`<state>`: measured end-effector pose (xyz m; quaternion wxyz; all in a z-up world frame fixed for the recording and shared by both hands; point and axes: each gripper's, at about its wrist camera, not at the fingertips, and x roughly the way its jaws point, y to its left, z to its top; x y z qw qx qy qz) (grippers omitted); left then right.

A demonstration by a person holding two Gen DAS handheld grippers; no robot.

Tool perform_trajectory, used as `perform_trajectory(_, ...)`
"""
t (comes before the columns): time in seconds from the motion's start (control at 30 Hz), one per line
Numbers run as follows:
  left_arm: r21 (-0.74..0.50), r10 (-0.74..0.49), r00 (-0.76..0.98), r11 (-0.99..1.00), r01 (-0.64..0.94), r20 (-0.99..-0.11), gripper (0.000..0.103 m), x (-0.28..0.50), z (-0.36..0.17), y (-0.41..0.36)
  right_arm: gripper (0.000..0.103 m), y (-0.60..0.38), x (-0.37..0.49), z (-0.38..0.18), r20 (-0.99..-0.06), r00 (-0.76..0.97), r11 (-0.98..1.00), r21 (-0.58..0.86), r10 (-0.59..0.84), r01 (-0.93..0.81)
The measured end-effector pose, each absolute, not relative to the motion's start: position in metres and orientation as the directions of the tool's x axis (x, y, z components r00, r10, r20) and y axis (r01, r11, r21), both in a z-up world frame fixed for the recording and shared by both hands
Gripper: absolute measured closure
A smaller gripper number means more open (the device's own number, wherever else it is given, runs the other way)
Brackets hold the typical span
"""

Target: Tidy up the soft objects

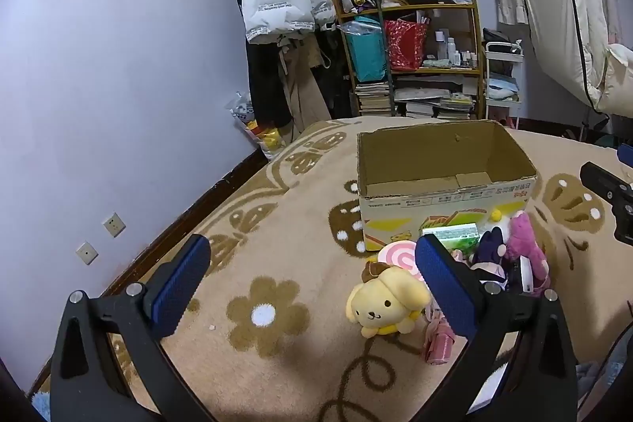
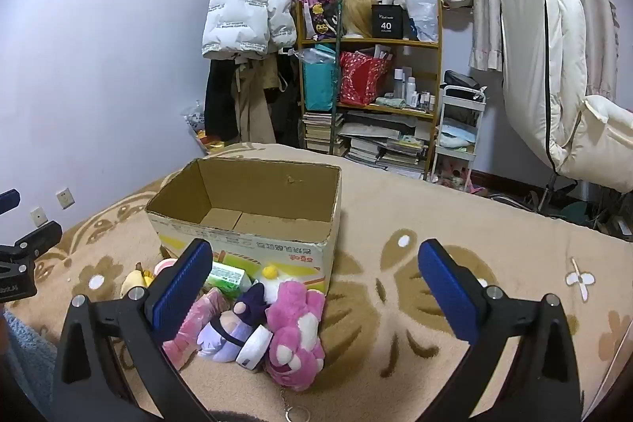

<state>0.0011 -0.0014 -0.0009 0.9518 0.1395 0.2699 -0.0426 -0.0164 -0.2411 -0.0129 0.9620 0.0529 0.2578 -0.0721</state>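
At the bottom of the left wrist view, the left gripper (image 1: 312,287) has its 2 blue fingers (image 1: 180,287) spread wide apart, holding nothing. A yellow dog toy (image 1: 385,303) lies on the blanket (image 1: 277,224) between them, close to the right-hand finger and not touching it. Just behind the dog sits a pink swirl lollipop toy (image 1: 397,256). A pink wrapped toy (image 1: 439,341) lies low beside the dog.

At the bottom of the right wrist view, the right gripper (image 2: 316,289) is wide open too, holding nothing. Near its left-hand finger (image 2: 180,291) lies a pile of toys: a pink bear (image 2: 294,329), a purple doll (image 2: 233,327) with a dark hat, and a green packet (image 2: 225,275). The pile sits right against the front of the cardboard box (image 2: 253,246), in the middle of the frame. I can see nothing inside the box.

Behind the bed, at the upper middle, stands a shelf (image 2: 370,44) with books and bags. A white puffy coat (image 2: 245,16) hangs to its left.
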Motion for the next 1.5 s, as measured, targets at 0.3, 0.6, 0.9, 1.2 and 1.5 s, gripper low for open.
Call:
perform_trajectory(0.3, 0.227, -0.005, 0.848, 0.963, 0.148, -0.530, 0.001, 0.0031, -0.0001, 0.0039, 0.000, -0.2396, -0.0162, -0.0122, -0.503, 0.856, 0.984, 0.050, -0.122, 0.170)
perform_trajectory(0.6, 0.238, 0.006, 0.851, 0.961, 0.140, -0.525, 0.001, -0.0001, -0.0025, 0.0022, 0.000, -0.2403, -0.0160, -0.0120, -0.502, 0.857, 0.984, 0.056, -0.118, 0.168)
perform_trajectory(0.9, 0.239, 0.008, 0.854, 0.961, 0.137, -0.521, 0.001, -0.0015, -0.0003, 0.0037, 0.000, -0.2402, -0.0169, -0.0119, -0.502, 0.857, 0.984, 0.056, -0.118, 0.168)
perform_trajectory(1.2, 0.235, 0.008, 0.854, 0.963, 0.135, -0.521, 0.001, -0.0015, 0.0005, 0.0050, 0.000, -0.2402, -0.0166, -0.0117, -0.502, 0.857, 0.984, 0.055, -0.118, 0.168)
perform_trajectory(1.5, 0.238, 0.009, 0.855, 0.962, 0.134, -0.519, 0.001, -0.0019, 0.0007, 0.0044, 0.000, -0.2405, -0.0171, -0.0116, -0.502, 0.857, 0.984, 0.056, -0.116, 0.166)
